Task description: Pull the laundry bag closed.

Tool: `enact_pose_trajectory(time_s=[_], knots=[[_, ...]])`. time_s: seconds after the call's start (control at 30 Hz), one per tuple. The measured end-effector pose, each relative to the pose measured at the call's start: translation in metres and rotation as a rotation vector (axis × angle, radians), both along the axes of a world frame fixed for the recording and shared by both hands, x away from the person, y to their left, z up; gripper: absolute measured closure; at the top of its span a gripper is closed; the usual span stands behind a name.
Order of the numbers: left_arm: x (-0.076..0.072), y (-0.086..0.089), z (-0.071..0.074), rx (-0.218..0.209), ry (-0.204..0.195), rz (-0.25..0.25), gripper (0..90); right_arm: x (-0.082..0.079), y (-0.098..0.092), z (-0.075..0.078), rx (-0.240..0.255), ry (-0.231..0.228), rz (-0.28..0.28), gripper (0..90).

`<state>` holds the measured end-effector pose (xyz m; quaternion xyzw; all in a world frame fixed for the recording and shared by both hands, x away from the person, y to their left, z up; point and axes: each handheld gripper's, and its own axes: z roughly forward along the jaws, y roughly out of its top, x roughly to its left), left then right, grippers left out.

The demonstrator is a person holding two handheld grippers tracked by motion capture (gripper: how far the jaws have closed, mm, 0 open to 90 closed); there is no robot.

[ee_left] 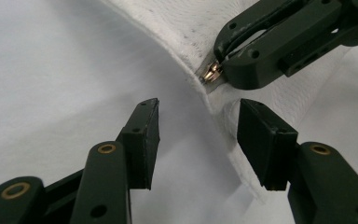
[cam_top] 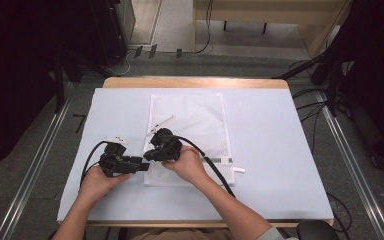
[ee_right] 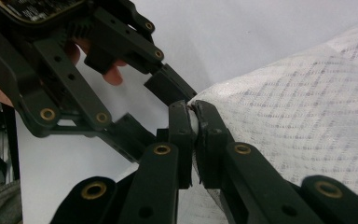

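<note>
The right gripper [ee_right: 195, 123] has its jaws pressed together on the corner of a white mesh bag [ee_right: 303, 112], pinching the cloth edge between the pads. The left gripper view shows what that one hides: the right gripper [ee_left: 221, 65] clamps the bag right beside a small brass zipper pull [ee_left: 211, 72], which sticks out at the bag's [ee_left: 186, 28] edge.

The left gripper [ee_left: 198, 133] has its jaws apart, with nothing pressed between them; the bag's corner and a bit of the sheet lie in the gap. One pad [ee_left: 261, 135] stands over the cloth, the other over the bare sheet. In the right gripper view the left gripper [ee_right: 140, 105] faces the right one, its tips just beside the pinched corner.

From the high view, both grippers meet at the near left corner of the bag [cam_top: 192, 120], the left gripper [cam_top: 145, 164] just beside the right gripper [cam_top: 148, 155]. The bag lies flat in the middle of a pale sheet [cam_top: 270, 150] that covers the wooden table [cam_top: 195, 82].
</note>
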<state>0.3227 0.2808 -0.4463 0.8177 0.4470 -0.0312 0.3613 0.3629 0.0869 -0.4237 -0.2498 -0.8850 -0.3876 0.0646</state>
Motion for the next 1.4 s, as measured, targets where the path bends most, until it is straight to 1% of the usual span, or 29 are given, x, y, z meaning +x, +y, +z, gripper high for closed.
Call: enact_pose_trajectory(time_s=[0.07, 0.1, 0.17, 0.2, 0.23, 0.33, 0.4, 0.43, 0.5, 0.57, 0.6, 0.63, 0.67, 0.7, 0.83, 0.97, 1.03, 1.13, 1.17, 1.2, 1.27, 1.3, 1.33, 1.4], knots=[[0.0, -0.002, -0.001, 0.001, 0.003, -0.002, 51.6, 0.0, 0.0, 0.0, 0.003, -0.005, 0.005, 88.0], [0.001, -0.003, -0.001, 0.01, 0.003, -0.009, 52.9, 0.0, 0.0, 0.0, 0.002, -0.004, 0.008, 88.0], [0.002, -0.004, -0.001, 0.013, 0.004, -0.015, 55.3, -0.001, 0.0, 0.001, 0.002, -0.002, 0.013, 87.9], [0.003, -0.003, -0.001, 0.013, 0.011, -0.017, 58.1, -0.001, -0.001, 0.001, 0.002, 0.003, 0.016, 88.0], [0.003, -0.003, -0.001, 0.01, 0.01, -0.018, 61.0, -0.002, -0.001, 0.001, 0.002, 0.007, 0.019, 88.0], [0.003, -0.003, -0.001, 0.008, 0.014, -0.024, 65.5, -0.002, -0.001, 0.001, 0.003, 0.015, 0.025, 88.0], [0.003, -0.004, 0.0, 0.01, 0.008, -0.031, 66.8, -0.002, -0.001, 0.0, 0.001, 0.015, 0.032, 88.0], [0.003, -0.004, 0.0, 0.007, 0.008, -0.037, 68.6, -0.003, -0.001, 0.0, -0.001, 0.016, 0.031, 88.0], [0.003, -0.003, 0.001, 0.003, 0.009, -0.042, 75.2, -0.003, -0.001, 0.0, -0.001, 0.018, 0.032, 88.0], [0.003, -0.003, 0.001, 0.0, 0.016, -0.044, 76.5, -0.003, -0.002, 0.0, 0.0, 0.016, 0.035, 88.0], [0.003, -0.003, 0.002, 0.01, 0.019, -0.041, 78.4, -0.002, -0.002, -0.001, 0.001, 0.016, 0.032, 88.0], [0.003, -0.002, 0.002, 0.006, 0.03, -0.033, 84.3, -0.001, -0.003, -0.002, -0.001, 0.022, 0.031, 88.0], [0.003, -0.002, 0.002, 0.006, 0.03, -0.033, 85.9, -0.001, -0.004, -0.003, -0.005, 0.022, 0.03, 88.0], [0.003, -0.003, 0.003, 0.01, 0.035, -0.033, 86.8, -0.001, -0.004, -0.003, -0.004, 0.024, 0.032, 88.0], [0.003, -0.004, 0.004, 0.02, 0.031, -0.034, 87.8, 0.0, -0.006, -0.007, -0.005, 0.023, 0.028, 88.1], [0.003, -0.006, 0.005, 0.034, 0.044, -0.034, 88.7, 0.001, -0.008, -0.01, 0.002, 0.039, 0.014, 88.2], [0.003, -0.006, 0.004, 0.046, 0.045, -0.037, 88.9, 0.002, -0.009, -0.014, 0.001, 0.037, 0.022, 88.3], [0.003, -0.005, 0.005, 0.039, 0.052, -0.039, 89.1, 0.003, -0.01, -0.015, 0.01, 0.036, 0.028, 88.3], [0.002, -0.005, 0.006, 0.041, 0.045, -0.038, 89.4, 0.003, -0.012, -0.015, 0.009, 0.038, 0.03, 88.4], [0.002, -0.005, 0.007, 0.039, 0.042, -0.04, 89.6, 0.005, -0.014, -0.016, 0.026, 0.043, 0.026, 88.5], [0.002, -0.005, 0.008, 0.036, 0.042, -0.038, 89.8, 0.006, -0.015, -0.016, 0.031, 0.043, 0.033, 88.5], [0.002, -0.005, 0.007, 0.036, 0.047, -0.038, 89.8, 0.006, -0.016, -0.016, 0.035, 0.057, 0.029, 88.6], [0.002, -0.005, 0.008, 0.044, 0.046, -0.039, 89.9, 0.007, -0.017, -0.017, 0.036, 0.048, 0.036, 88.6], [0.002, -0.004, 0.008, 0.041, 0.042, -0.039, 90.0, 0.006, -0.018, -0.018, 0.03, 0.044, 0.035, 88.7]])
